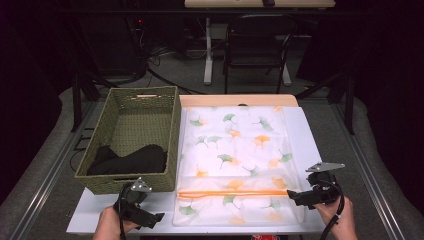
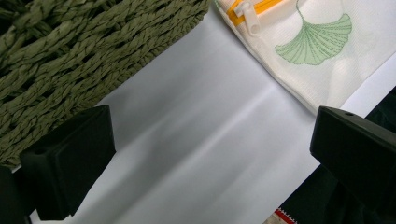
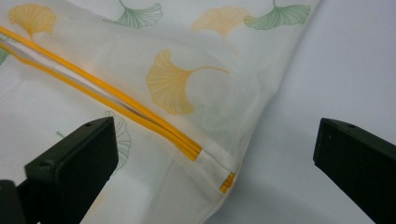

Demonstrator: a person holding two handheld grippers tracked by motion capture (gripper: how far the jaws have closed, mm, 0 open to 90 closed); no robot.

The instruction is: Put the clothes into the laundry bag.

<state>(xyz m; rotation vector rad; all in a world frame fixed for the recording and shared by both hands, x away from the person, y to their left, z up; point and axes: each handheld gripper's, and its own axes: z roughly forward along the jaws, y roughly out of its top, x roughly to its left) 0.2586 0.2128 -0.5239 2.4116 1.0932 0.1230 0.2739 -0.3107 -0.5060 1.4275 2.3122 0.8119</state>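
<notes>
A white mesh bag (image 1: 235,160) printed with green and orange ginkgo leaves lies flat on the white table (image 1: 310,135). Its orange zipper (image 1: 232,192) runs across near the front edge. My left gripper (image 1: 159,217) is open at the bag's front left corner, its jaws over bare table (image 2: 205,140), with the zipper pull (image 2: 247,16) and a green leaf (image 2: 315,42) just beyond. My right gripper (image 1: 291,195) is open at the bag's right edge, level with the zipper. Its jaws straddle the zipper end (image 3: 205,161) without touching it (image 3: 212,172).
A green woven basket (image 1: 170,145) stands left of the bag and holds dark cloth (image 1: 130,160); its wall (image 2: 84,51) is close to my left gripper. A black chair (image 1: 257,45) and a table leg stand beyond the table. Bare table lies right of the bag (image 3: 336,70).
</notes>
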